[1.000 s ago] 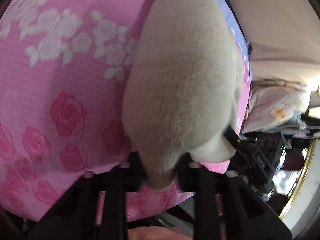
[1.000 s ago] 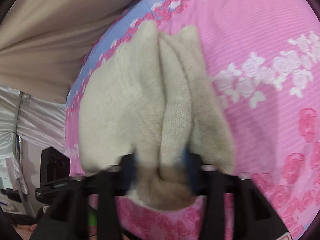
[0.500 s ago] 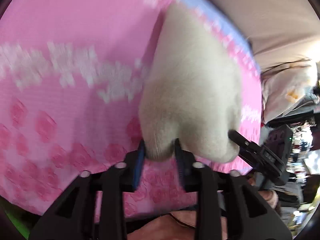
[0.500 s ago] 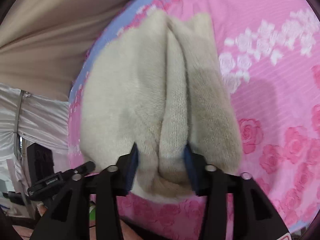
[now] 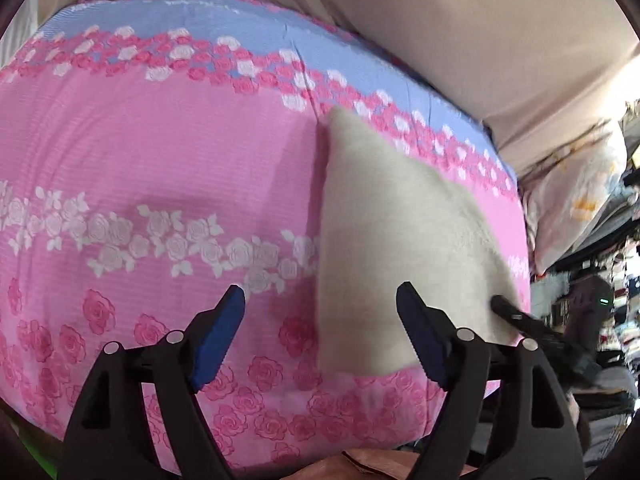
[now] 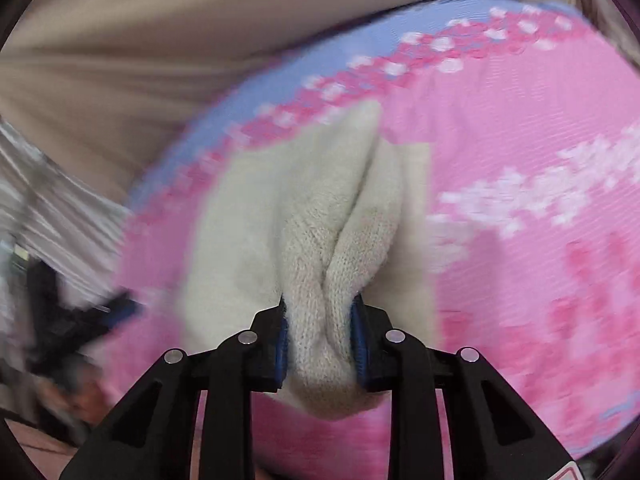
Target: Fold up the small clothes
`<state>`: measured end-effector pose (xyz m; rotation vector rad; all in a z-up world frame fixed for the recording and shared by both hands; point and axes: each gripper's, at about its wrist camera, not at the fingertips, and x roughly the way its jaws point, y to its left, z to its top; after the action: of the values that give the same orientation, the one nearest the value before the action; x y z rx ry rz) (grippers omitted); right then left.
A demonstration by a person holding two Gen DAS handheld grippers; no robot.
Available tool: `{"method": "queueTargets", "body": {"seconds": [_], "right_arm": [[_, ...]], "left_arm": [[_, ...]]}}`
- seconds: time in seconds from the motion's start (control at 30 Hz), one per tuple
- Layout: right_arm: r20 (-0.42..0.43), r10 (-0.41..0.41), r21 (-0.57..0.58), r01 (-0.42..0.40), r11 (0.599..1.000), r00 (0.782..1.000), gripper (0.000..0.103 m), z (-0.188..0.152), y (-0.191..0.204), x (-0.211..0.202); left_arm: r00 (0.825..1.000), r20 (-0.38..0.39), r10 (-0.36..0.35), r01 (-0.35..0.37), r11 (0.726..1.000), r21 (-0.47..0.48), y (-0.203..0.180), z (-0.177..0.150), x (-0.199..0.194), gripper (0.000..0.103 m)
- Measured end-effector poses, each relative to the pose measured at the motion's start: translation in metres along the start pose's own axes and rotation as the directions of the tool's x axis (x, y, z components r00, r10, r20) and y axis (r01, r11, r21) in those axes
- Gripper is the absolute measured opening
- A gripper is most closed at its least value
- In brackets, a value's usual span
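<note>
The left gripper [image 5: 320,312] has let go since half a second ago: its blue-padded fingers [image 5: 218,338], then pinched on the cream knitted woollen garment [image 5: 392,248], now stand wide apart with nothing between them. The garment lies on the pink rose-printed bedspread with a blue border [image 5: 160,160], at about 2 o'clock from the left gripper, its near edge passing behind the right-hand finger. In the right wrist view the right gripper [image 6: 320,340] still clamps a bunched fold of the same cream garment [image 6: 320,240], fingers nearly closed on the knit; the cloth spreads toward 12 o'clock over the bedspread [image 6: 520,140]. That view is motion-blurred. A beige fabric [image 5: 460,20] lies beyond the bedspread
</note>
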<state>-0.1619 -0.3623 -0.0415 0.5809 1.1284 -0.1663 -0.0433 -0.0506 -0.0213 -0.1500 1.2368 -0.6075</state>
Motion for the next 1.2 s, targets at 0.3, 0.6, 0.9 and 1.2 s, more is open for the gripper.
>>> {"method": "queueTargets", "body": {"seconds": [0.3,0.6,0.9,1.2], "right_arm": [[0.125,0.093,0.085,-0.104,0.991,0.988,0.041,0.0,0.003,-0.038],[0.044,0.17,0.218,-0.176,0.96,0.984,0.034,-0.027,-0.021,0.004],[0.007,0.146,0.171,-0.145,0.974,0.989,0.014,-0.035,-0.003,0.009],[0.161,0.046,0.098,-0.062,0.993,0.986,0.023,-0.006,0.018,-0.039]], "left_arm": [[0.983,-0.186,0.011,0.05,0.947,0.317,-0.035,-0.037,0.021,0.08],[0.982,-0.156,0.111,-0.011,0.847,0.531,-0.059,-0.06,0.08,0.033],[0.972,-0.223,0.075,-0.004,0.952,0.305,0.009,-0.051,0.073,0.016],[0.998,-0.052,-0.031,0.044,0.961,0.273,-0.009,-0.011,-0.01,0.032]]}}
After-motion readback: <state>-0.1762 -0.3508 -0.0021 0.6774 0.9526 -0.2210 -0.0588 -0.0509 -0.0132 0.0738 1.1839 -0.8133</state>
